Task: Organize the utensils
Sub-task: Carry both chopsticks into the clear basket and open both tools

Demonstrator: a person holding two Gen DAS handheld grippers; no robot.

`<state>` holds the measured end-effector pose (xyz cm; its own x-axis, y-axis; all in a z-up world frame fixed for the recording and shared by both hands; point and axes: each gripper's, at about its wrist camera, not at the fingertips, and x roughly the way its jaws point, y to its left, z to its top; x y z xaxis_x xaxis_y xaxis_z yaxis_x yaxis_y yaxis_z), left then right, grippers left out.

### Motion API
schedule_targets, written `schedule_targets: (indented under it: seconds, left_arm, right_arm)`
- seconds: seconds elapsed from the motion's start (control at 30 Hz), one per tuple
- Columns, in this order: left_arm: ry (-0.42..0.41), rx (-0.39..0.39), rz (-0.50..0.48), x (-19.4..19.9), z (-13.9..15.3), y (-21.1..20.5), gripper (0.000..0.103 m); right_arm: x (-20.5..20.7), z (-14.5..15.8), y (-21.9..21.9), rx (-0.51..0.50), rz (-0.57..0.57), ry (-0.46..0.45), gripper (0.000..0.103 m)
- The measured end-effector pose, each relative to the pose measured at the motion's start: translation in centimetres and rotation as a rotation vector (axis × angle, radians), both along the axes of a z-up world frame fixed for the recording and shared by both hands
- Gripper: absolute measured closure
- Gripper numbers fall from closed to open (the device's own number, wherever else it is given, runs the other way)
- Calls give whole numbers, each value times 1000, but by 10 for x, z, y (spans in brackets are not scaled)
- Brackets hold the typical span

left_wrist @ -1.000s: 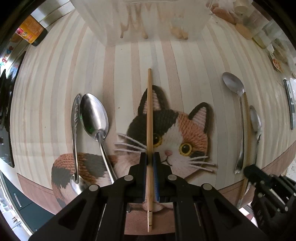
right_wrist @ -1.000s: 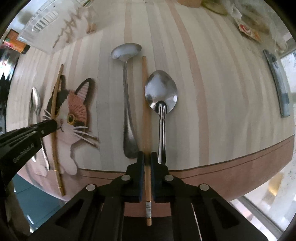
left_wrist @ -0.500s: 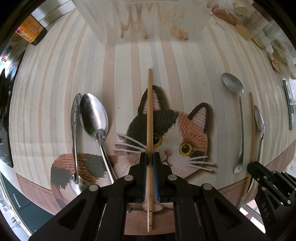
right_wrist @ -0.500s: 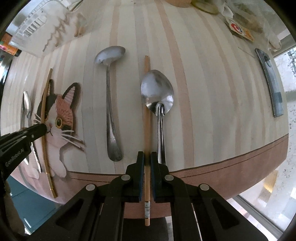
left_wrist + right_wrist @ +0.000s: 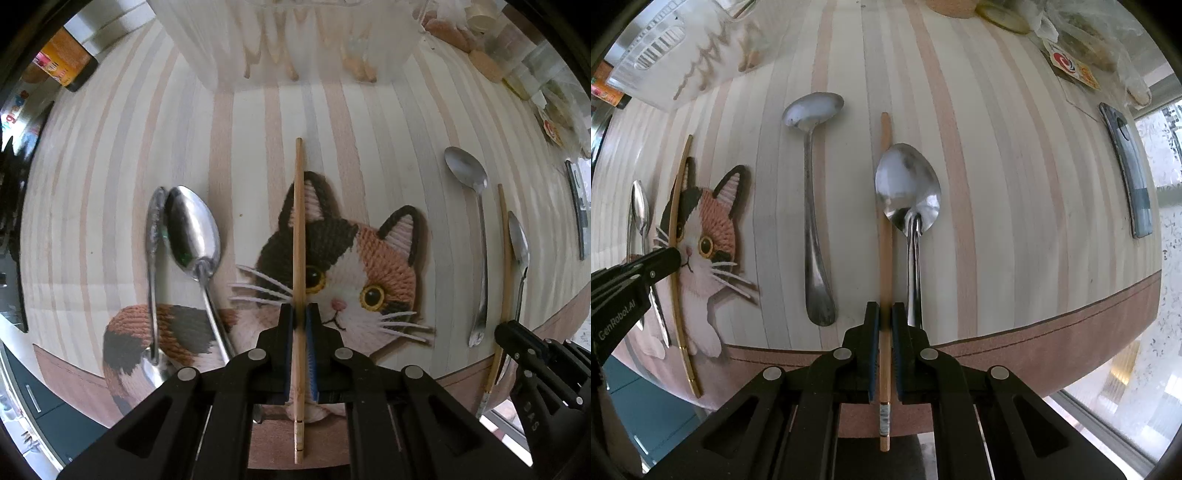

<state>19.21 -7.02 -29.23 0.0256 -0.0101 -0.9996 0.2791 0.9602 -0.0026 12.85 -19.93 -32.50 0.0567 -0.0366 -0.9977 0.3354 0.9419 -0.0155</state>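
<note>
On the striped wooden surface (image 5: 388, 147), a bamboo chopstick (image 5: 298, 229) lies across the knitted cat-shaped mat (image 5: 354, 266), its near end between the fingers of the left hand-held gripper (image 5: 300, 325). Left of it two steel spoons (image 5: 192, 229) lie side by side, touching. To the right, a second wooden chopstick (image 5: 885, 206) lies between a steel spoon (image 5: 812, 177) and a larger steel spoon (image 5: 908, 188), its near end inside the right hand-held gripper (image 5: 882, 321). A translucent plastic basket (image 5: 295, 37) stands behind.

A home kitchen table: striped cat-print tablecloth (image 5: 388, 140), spoons (image 5: 908, 192), a plastic drying rack (image 5: 295, 40), window behind.
</note>
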Motion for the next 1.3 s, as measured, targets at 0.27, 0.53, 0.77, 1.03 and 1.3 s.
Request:
schedule_targets:
  seconds: [0.27, 0.53, 0.77, 1.03, 1.3]
  left_arm:
    - [-127, -17, -14, 4, 49, 2, 99]
    - [-246, -69, -13, 17, 112, 2, 99]
    - [-340, -129, 10, 35, 167, 0, 99]
    - [-386, -190, 58, 78, 204, 7, 99]
    - [-339, -257, 109, 151, 217, 12, 99]
  right_arm:
    - [-7, 27, -11, 48, -9, -80, 96]
    - [-3, 77, -14, 72, 17, -180, 96]
    - [17, 129, -28, 97, 5, -303, 96]
    - [68, 188, -34, 133, 1, -441, 96]
    - [150, 227, -29, 190, 39, -507, 96]
